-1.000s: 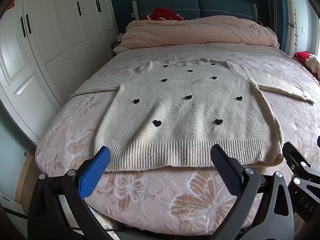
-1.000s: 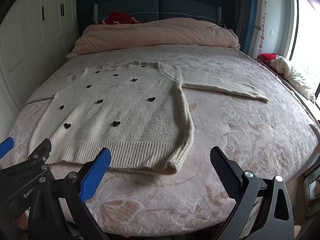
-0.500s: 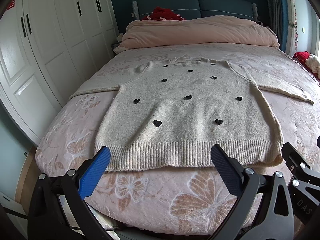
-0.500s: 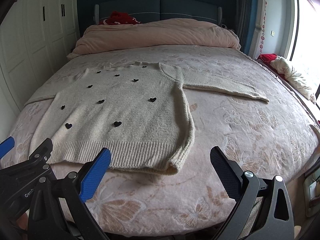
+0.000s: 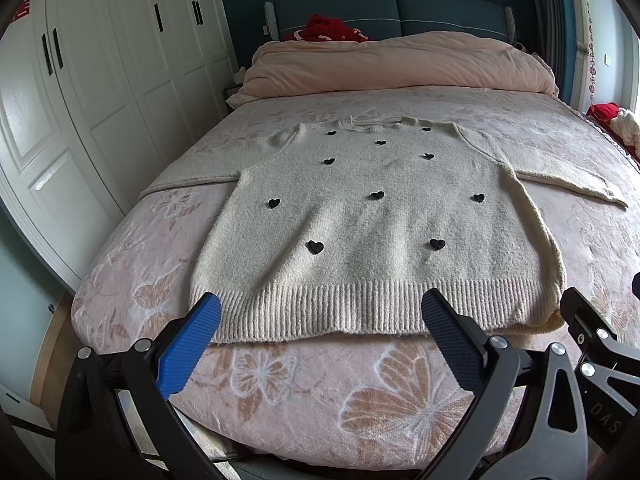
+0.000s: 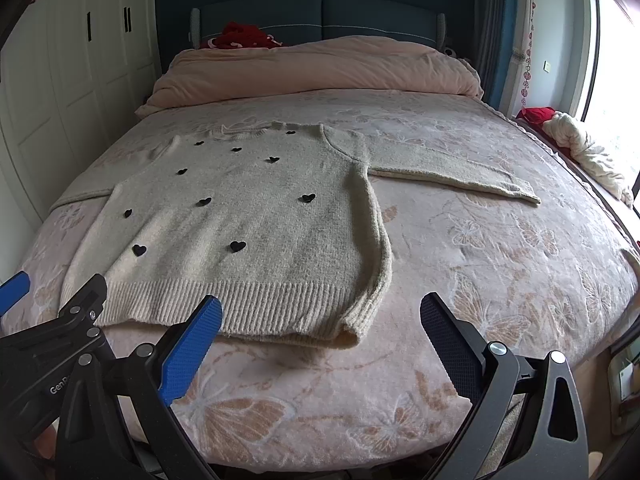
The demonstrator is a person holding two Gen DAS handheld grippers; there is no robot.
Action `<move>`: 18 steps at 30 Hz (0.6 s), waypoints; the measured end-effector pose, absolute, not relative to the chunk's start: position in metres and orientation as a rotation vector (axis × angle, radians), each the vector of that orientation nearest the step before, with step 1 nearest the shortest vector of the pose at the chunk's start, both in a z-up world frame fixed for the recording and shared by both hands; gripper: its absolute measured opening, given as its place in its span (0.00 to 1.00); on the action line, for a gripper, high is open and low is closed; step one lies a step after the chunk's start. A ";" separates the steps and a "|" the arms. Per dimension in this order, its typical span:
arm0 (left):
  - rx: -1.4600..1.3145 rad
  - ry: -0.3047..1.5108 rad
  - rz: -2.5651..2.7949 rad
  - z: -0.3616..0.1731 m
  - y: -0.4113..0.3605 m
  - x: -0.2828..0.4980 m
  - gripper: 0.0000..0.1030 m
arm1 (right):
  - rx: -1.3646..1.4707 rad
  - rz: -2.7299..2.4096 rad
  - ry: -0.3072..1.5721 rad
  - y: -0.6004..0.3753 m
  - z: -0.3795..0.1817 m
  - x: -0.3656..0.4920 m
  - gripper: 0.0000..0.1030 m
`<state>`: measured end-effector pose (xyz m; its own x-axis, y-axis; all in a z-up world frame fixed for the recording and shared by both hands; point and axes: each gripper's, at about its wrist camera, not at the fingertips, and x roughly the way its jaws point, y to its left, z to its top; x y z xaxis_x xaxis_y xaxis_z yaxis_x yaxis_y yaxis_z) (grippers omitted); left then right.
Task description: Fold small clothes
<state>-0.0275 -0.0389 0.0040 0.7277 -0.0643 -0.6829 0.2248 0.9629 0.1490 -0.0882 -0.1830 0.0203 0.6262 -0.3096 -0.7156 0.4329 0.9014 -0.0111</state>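
A cream knit sweater with small black hearts lies flat, face up, on the bed, both sleeves spread out sideways. It also shows in the right wrist view. Its ribbed hem faces me near the bed's foot. My left gripper is open and empty, hovering just short of the hem's middle. My right gripper is open and empty, just short of the hem's right corner. Each gripper shows at the edge of the other's view.
The bed has a pink floral cover and a rolled pink duvet at the headboard. White wardrobes stand on the left. Red and white clothes lie along the bed's right side.
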 end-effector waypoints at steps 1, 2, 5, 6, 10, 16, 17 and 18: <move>0.228 0.740 -0.161 0.004 -0.039 -0.028 0.95 | 0.168 -0.427 0.787 -0.183 0.020 -0.088 0.95; 0.229 0.738 -0.161 0.004 -0.039 -0.028 0.95 | 0.167 -0.426 0.787 -0.183 0.020 -0.088 0.95; 0.229 0.739 -0.161 0.004 -0.039 -0.028 0.95 | 0.168 -0.424 0.787 -0.183 0.020 -0.088 0.95; 0.231 0.738 -0.161 0.004 -0.039 -0.028 0.95 | 0.169 -0.424 0.787 -0.183 0.020 -0.088 0.95; 0.229 0.739 -0.161 0.004 -0.039 -0.028 0.95 | 0.170 -0.424 0.788 -0.183 0.020 -0.089 0.95; 0.222 0.756 -0.161 0.004 -0.037 -0.024 0.95 | 0.193 -0.401 0.794 -0.192 0.014 -0.089 0.95; 0.209 0.768 -0.164 0.004 -0.036 -0.022 0.95 | 0.193 -0.394 0.792 -0.196 0.012 -0.089 0.95; 0.192 0.777 -0.170 0.004 -0.034 -0.019 0.95 | 0.190 -0.390 0.786 -0.202 0.010 -0.089 0.95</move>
